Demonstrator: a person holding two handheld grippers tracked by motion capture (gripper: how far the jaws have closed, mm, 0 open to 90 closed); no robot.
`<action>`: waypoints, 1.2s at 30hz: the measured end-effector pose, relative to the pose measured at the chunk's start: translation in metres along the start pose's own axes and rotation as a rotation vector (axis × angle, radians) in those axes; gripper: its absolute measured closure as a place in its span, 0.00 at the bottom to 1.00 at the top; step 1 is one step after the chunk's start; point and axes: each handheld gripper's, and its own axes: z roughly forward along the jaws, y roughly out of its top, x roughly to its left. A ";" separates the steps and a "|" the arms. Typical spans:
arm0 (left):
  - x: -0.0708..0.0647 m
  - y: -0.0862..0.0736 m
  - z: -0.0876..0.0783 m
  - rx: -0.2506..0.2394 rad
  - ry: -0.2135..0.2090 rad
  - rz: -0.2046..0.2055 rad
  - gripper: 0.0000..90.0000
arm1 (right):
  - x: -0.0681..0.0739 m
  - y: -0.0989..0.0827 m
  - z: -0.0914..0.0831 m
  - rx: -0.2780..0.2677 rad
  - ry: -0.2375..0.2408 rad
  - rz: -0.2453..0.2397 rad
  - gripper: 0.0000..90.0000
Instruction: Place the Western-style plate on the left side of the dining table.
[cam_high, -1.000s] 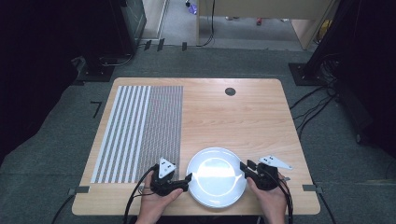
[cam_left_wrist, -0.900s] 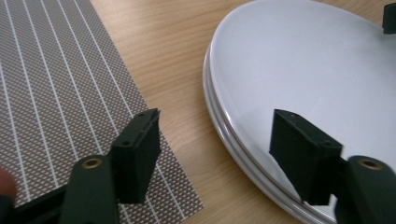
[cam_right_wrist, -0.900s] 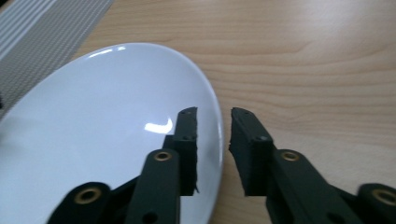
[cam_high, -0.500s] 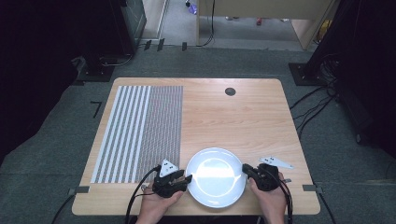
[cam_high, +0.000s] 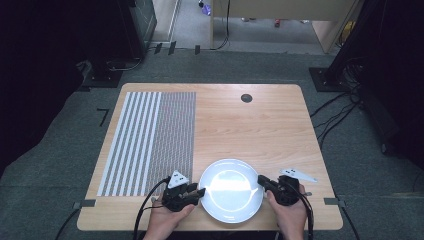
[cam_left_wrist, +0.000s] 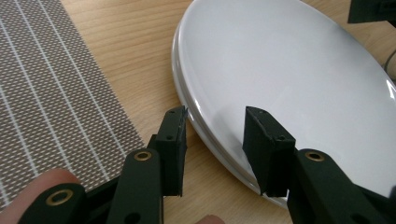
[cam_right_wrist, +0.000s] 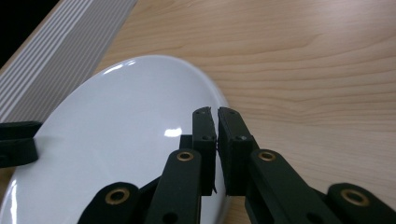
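Since a second ago my left gripper (cam_left_wrist: 212, 135) has opened, jaws straddling the white plate (cam_high: 231, 189) rim at nine o'clock; my right gripper (cam_right_wrist: 216, 122) pinches the rim at three o'clock.

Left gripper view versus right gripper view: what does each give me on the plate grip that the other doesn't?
The left gripper view alone shows the left gripper open, its jaws set apart astride the near rim of the white plate, with the weave of the striped placemat close alongside. The right gripper view alone shows the right gripper with its jaws nearly together at the plate's opposite rim; whether they pinch the rim is unclear. Both share the plate, the placemat and the wooden table.
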 end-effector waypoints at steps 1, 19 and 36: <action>0.001 0.000 -0.001 -0.002 -0.002 -0.003 0.67 | -0.002 0.001 -0.003 -0.003 -0.021 0.002 0.96; -0.002 -0.004 -0.007 0.007 -0.034 0.014 0.77 | -0.009 -0.007 0.001 0.068 0.039 0.048 0.97; 0.006 -0.006 -0.010 0.026 -0.071 -0.012 0.69 | -0.022 -0.008 0.004 0.058 0.193 0.160 0.99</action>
